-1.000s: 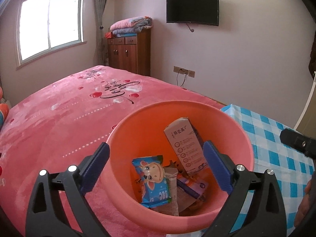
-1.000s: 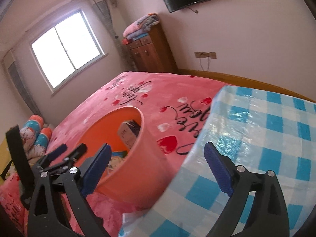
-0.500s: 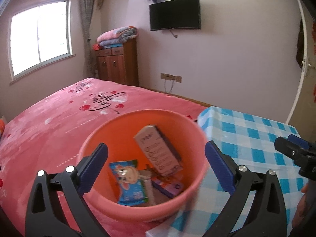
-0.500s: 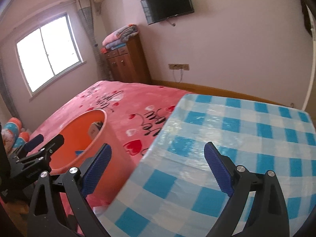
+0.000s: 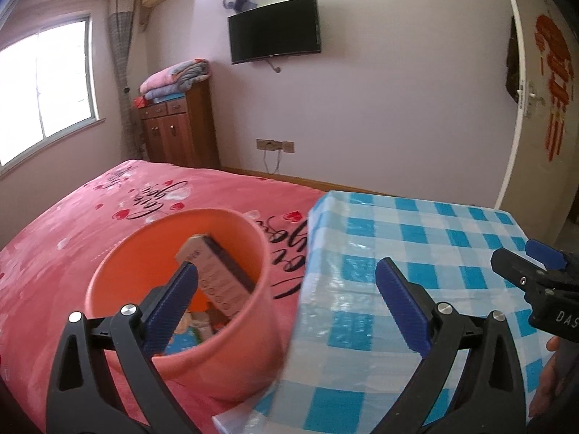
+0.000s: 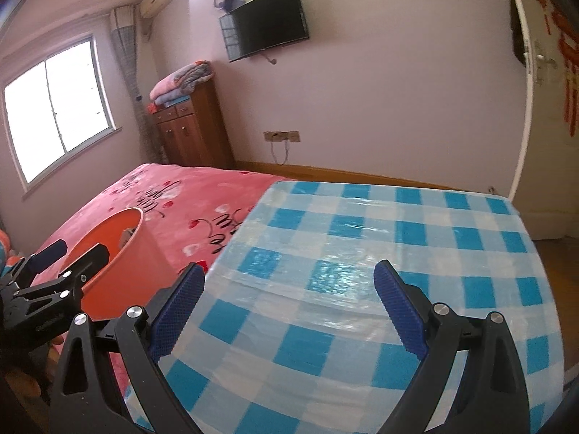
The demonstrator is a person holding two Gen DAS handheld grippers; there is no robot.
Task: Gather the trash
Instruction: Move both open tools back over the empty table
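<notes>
- The left gripper [image 5: 286, 303] hangs nearest, its blue-padded fingers [image 5: 170, 307] spread wide with nothing between them, above the seam where bucket meets desk.
- The right gripper [image 6: 289, 307] is likewise spread and empty, over the blue-and-white checked desk [image 6: 416, 238].
- Just beyond the left gripper, the orange bucket [image 5: 231, 354] stands on the pink bed [image 5: 83, 224], close against the desk's edge.
- The collected trash lies inside the bucket: a pale carton [image 5: 217, 278] leaning on the wall, and a blue snack packet [image 5: 182, 338] below it.
- Farther off stand a wooden cabinet [image 5: 181, 126] topped with folded blankets [image 5: 173, 79], and a wall television [image 5: 275, 29].
</notes>
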